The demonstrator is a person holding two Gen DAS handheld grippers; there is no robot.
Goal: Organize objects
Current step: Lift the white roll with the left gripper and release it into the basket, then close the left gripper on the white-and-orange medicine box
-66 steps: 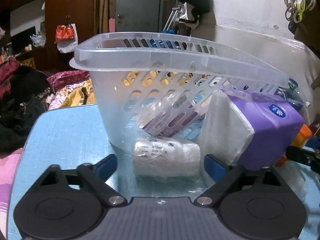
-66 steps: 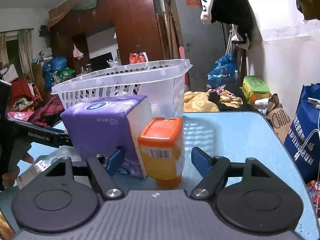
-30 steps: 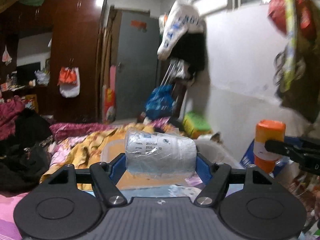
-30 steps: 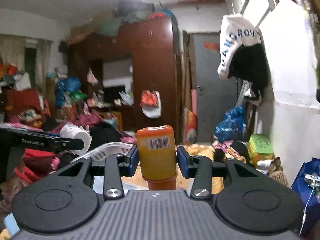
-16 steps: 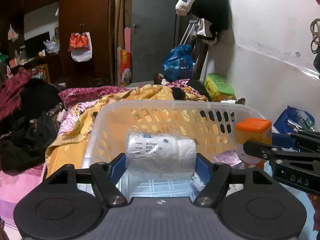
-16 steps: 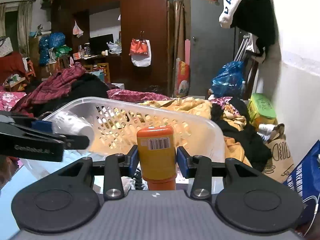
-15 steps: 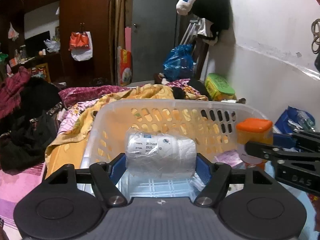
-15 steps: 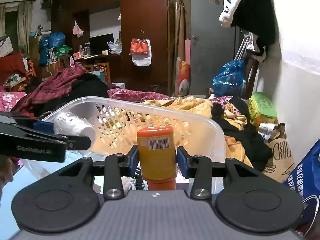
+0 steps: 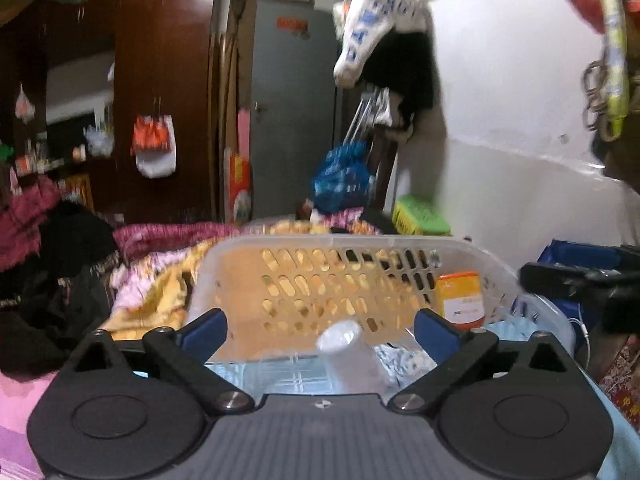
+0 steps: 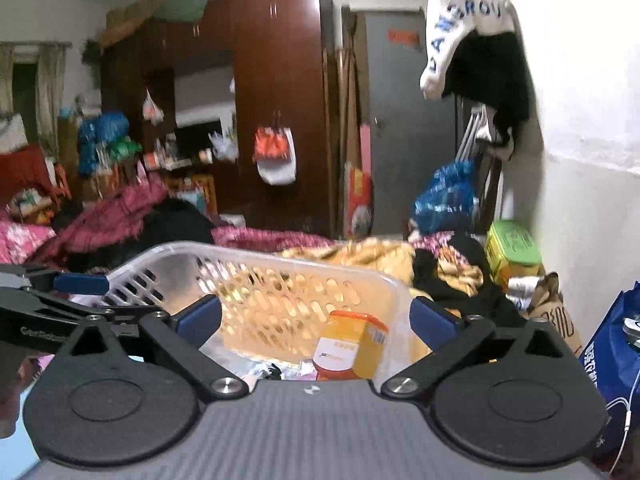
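A clear plastic basket (image 9: 472, 250) with slotted walls stands in front of both grippers. My left gripper (image 9: 320, 330) hangs over its near edge, jaws opening wide with nothing pressed between the pads. The clear wrapped stack of cups (image 9: 352, 356) lies tilted inside the basket below it. In the right wrist view my right gripper (image 10: 316, 318) is also opening, pads apart. The orange-capped yellow bottle (image 10: 350, 344) leans inside the basket (image 10: 256, 258), free of the pads; it also shows as an orange bottle (image 9: 460, 300) at the right wall. The left gripper's arm (image 10: 52, 300) shows at the left.
The basket sits on a light blue table (image 9: 618, 452). Behind it lie piled clothes and a yellow blanket (image 10: 376, 256), a dark wardrobe (image 10: 276, 92) and a grey door (image 9: 288, 112). A blue bag (image 10: 616, 364) stands at the right, a green-lidded box (image 10: 512, 246) by the wall.
Both grippers opened wide. The cup stack dropped from the left pads into the basket, and the orange bottle dropped from the right pads and now leans inside it. Both hands sank a little.
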